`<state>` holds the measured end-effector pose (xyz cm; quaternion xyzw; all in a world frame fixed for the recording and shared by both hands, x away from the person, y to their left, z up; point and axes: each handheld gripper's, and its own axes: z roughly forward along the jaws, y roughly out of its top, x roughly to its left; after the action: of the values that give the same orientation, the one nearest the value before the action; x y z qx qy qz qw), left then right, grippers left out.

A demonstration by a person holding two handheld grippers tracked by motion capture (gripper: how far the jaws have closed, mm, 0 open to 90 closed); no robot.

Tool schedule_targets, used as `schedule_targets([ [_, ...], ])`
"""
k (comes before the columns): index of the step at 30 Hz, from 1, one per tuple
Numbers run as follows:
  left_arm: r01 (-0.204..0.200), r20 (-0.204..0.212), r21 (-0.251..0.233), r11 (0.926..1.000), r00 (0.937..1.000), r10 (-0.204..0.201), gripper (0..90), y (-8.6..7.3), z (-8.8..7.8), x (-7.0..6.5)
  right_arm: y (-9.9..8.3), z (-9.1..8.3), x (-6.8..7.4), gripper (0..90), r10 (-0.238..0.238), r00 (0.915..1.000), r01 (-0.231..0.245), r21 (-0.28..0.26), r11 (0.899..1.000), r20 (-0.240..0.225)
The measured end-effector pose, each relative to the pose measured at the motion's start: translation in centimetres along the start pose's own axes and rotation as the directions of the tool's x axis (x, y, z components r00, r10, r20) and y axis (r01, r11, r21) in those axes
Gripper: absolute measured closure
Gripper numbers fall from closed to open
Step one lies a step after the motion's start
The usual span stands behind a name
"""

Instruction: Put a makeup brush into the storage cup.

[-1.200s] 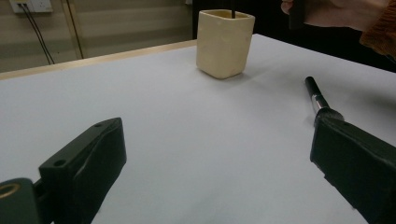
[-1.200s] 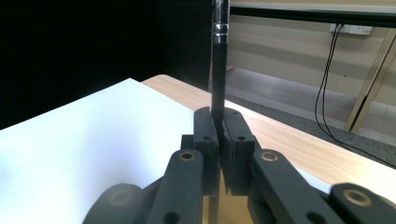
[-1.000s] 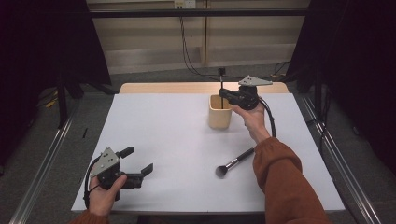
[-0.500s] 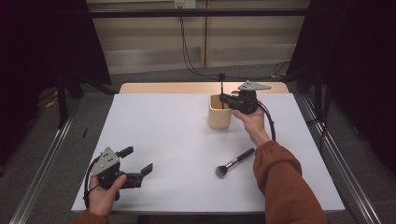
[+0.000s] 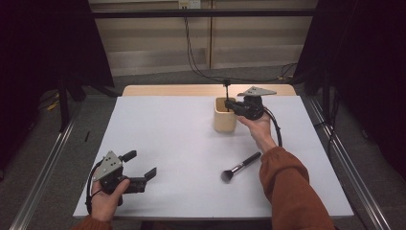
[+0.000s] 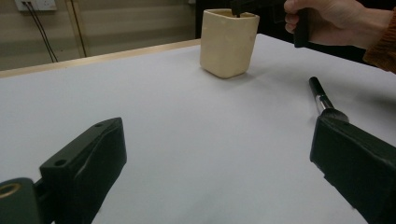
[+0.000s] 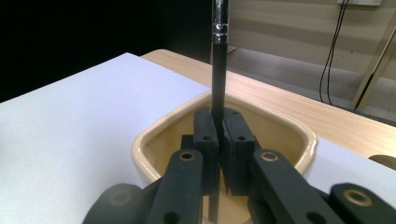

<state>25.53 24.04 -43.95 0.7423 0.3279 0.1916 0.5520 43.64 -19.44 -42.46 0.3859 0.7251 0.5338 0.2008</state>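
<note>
I see a plain white table (image 5: 182,143) with a pale wood strip along its far edge. The cup (image 5: 224,116) at far right is cream, unpatterned. A black brush (image 5: 239,166) with a silver band lies near right. Both grippers are black; my sleeve (image 5: 292,191) is rust orange.

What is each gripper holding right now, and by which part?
The right gripper clamps a thin black brush by its handle, upright over the beige cup. The left gripper holds nothing; its jaws are open.
</note>
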Motion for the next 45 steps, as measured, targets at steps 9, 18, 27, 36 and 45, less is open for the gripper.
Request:
schedule_targets([
  [9, 0.003, -0.003, -0.003, 1.0, 1.0, -0.003, 4.2, 0.0, 0.0, 0.0, -0.1, -0.2, -0.2, 80.1, 0.005, 1.0, -0.005, 0.001, 1.0, 0.004],
  [18, 0.004, -0.002, -0.003, 1.0, 1.0, -0.004, 4.3, 0.0, -0.1, 0.0, -0.1, -0.4, 0.0, 61.1, 0.016, 0.9995, -0.015, -0.032, 0.999, 0.026],
  [27, 0.022, -0.009, -0.01, 0.9997, 0.9997, -0.022, 4.3, -0.1, -0.1, 0.2, 0.1, -0.9, 0.5, 33.0, 0.021, 0.9992, -0.019, -0.055, 0.998, 0.034],
  [36, 0.019, -0.007, -0.013, 0.9997, 0.9998, -0.019, 4.2, -0.1, -0.2, 0.2, -0.4, -2.3, 0.9, 11.9, 0.031, 0.9982, -0.028, -0.074, 0.997, 0.052],
  [45, 0.02, -0.022, -0.012, 0.9997, 0.9996, -0.021, 4.3, -0.1, -0.3, 0.3, -1.1, -3.8, 0.9, 0.9, 0.071, 0.9964, -0.068, -0.063, 0.996, 0.047],
])
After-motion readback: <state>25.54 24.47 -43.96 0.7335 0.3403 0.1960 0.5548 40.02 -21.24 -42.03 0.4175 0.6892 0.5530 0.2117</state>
